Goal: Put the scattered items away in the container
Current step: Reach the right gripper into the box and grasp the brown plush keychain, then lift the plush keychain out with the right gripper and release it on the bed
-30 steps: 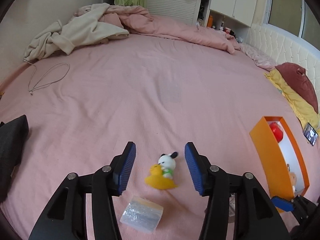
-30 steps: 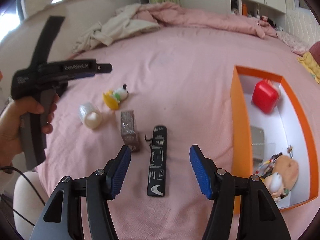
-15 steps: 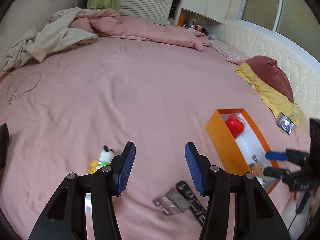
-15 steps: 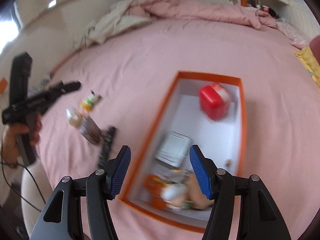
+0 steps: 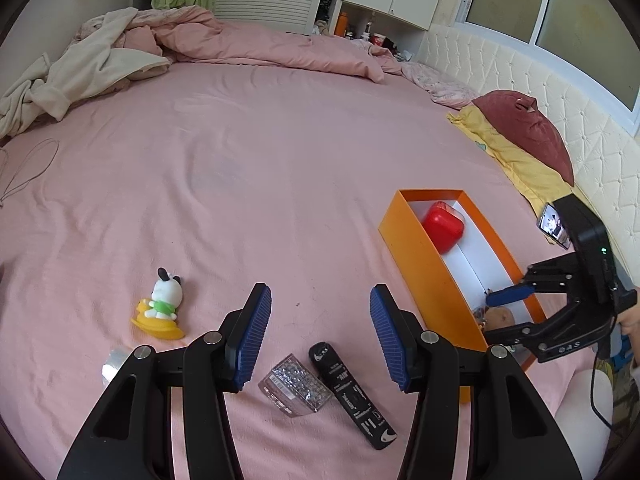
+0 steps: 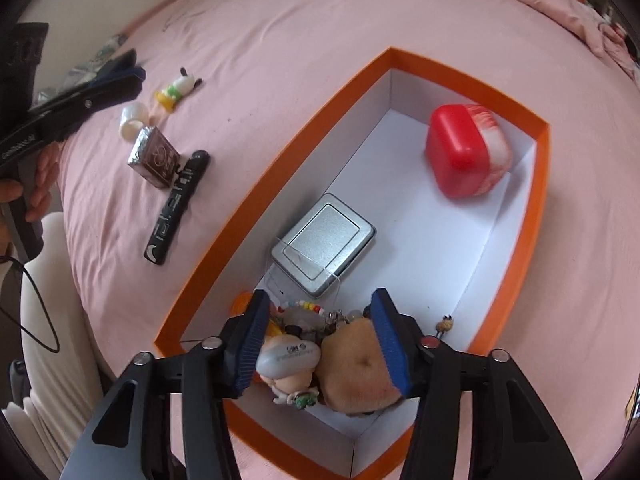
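Observation:
The orange container (image 6: pixel 240 216) holds a red case (image 6: pixel 464 152), a silver tin (image 6: pixel 324 244) and a heap of small toys. My right gripper (image 6: pixel 320 312) points down into its near end. Its jaws are closing, with a brown plush (image 6: pixel 352 364) and a white-tagged toy (image 6: pixel 288 354) between them; I see no firm pinch. My left gripper (image 5: pixel 320 308) hangs open and empty above a foil-wrapped box (image 5: pixel 296 386) and a black bar (image 5: pixel 352 394). A dog-on-banana toy (image 5: pixel 160 308) and a tape roll (image 5: pixel 114 364) lie to the left. The right gripper (image 5: pixel 508 316) shows over the container (image 5: pixel 424 268).
Everything lies on a pink bed sheet (image 5: pixel 240 160). A crumpled pink duvet (image 5: pixel 260 48) and a beige blanket (image 5: pixel 80 76) are at the far side. Pillows (image 5: pixel 524 128) and a phone (image 5: pixel 554 226) lie right of the container. A thin cord (image 5: pixel 24 168) is at the left.
The right gripper swung from above the black bar to over the container, tipped downward and narrowed its jaws. The left gripper shifted right, from the dog toy to the foil-wrapped box and black bar.

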Demonstrator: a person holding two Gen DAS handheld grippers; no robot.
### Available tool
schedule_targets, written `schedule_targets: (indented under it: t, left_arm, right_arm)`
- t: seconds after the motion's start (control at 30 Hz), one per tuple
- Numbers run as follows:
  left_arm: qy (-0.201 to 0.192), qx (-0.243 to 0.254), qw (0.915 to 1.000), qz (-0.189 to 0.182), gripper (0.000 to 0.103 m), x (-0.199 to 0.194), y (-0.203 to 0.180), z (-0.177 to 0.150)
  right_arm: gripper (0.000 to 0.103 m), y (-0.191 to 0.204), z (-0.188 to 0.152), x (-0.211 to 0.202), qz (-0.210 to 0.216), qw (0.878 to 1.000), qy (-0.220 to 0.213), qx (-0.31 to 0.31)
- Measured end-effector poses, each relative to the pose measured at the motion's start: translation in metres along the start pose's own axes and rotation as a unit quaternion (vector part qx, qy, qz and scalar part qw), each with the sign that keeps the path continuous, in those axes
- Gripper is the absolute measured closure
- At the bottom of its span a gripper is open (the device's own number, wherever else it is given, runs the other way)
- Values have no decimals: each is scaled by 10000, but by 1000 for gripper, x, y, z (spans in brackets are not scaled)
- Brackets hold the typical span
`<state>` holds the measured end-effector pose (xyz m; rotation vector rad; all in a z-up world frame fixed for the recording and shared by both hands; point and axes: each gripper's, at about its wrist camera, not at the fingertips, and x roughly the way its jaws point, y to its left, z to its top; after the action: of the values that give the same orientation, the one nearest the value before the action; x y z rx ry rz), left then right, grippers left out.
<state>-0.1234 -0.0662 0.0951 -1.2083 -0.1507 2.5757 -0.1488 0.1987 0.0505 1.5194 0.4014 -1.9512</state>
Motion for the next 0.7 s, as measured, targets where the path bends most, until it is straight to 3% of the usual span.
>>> schedule_targets:
  t: [0.2, 0.27, 0.37, 0.5, 0.6, 0.7]
  left_arm:
    - [29, -88, 9999, -41, 50, 2, 1, -2]
    - [38, -115, 9999, -64, 50, 3, 1, -3]
    - [55, -115, 9999, -83, 50, 4, 0, -5]
    - [92, -100, 9999, -98, 50, 5, 0, -6]
    - [117, -92, 9998, -105, 50, 6, 0, -7]
    - [136, -89, 9998, -103, 50, 7, -1, -8]
  right_arm:
    - [57, 3, 1, 5, -279, 9989, 104, -371]
    - [75, 11, -1, 5, -377, 9967, 95, -708]
    - [75, 21, -2, 11, -461, 9924, 227, -1118]
    - [76, 18, 4, 20, -500, 9913, 444, -1130]
    - [94, 14, 2, 14, -444, 9920, 419, -1106]
    - [96, 11, -4, 3, -295, 9933, 292, -1076]
